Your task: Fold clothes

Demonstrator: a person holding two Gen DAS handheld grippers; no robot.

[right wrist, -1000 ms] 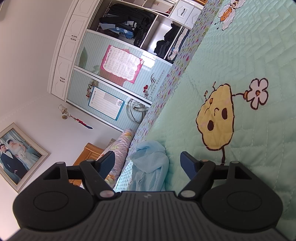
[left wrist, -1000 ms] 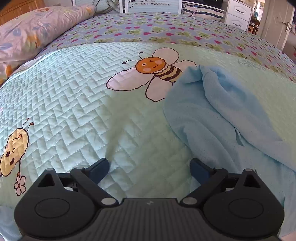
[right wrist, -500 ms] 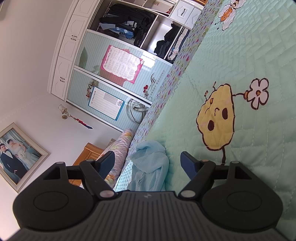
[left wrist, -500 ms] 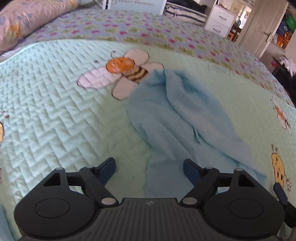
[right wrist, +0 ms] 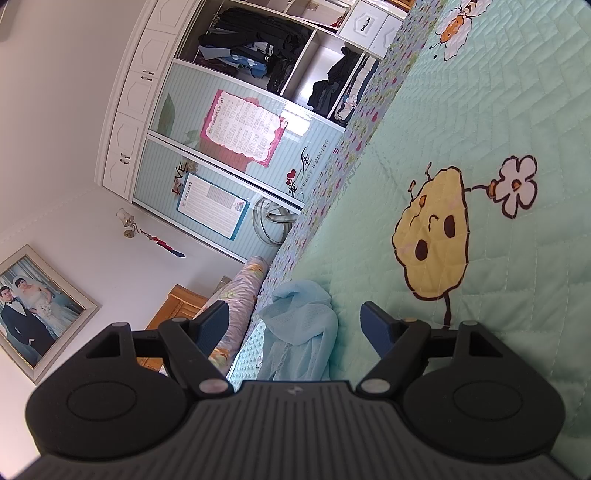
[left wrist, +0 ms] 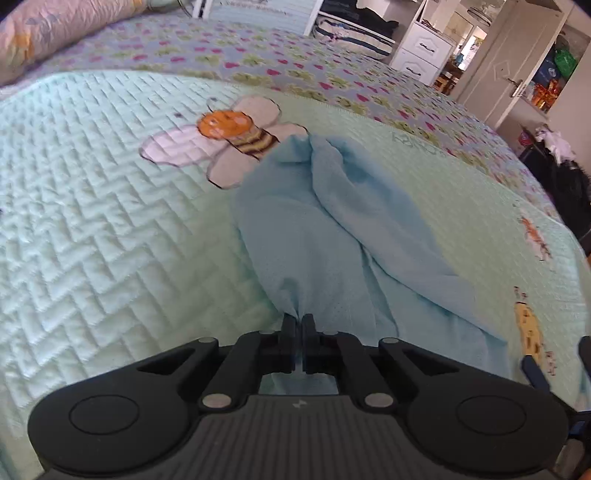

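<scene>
Mint quilted bedspread [left wrist: 110,229] fills both views. Left gripper [left wrist: 297,325] jaws just closed, clamped on near edge of light-blue garment [left wrist: 332,229], which lies crumpled right of the bee print [left wrist: 225,136]. Right gripper [right wrist: 295,325] jaws apart, empty.

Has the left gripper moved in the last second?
Yes. The left gripper swung right from bare quilt onto the blue cloth; its fingers have just closed on the near edge.

Home bedroom: quilted bed cover [left wrist: 110,221], pillow [left wrist: 55,26], open wardrobe [right wrist: 266,59] w/ clothes, framed wedding photo [right wrist: 33,310].
</scene>
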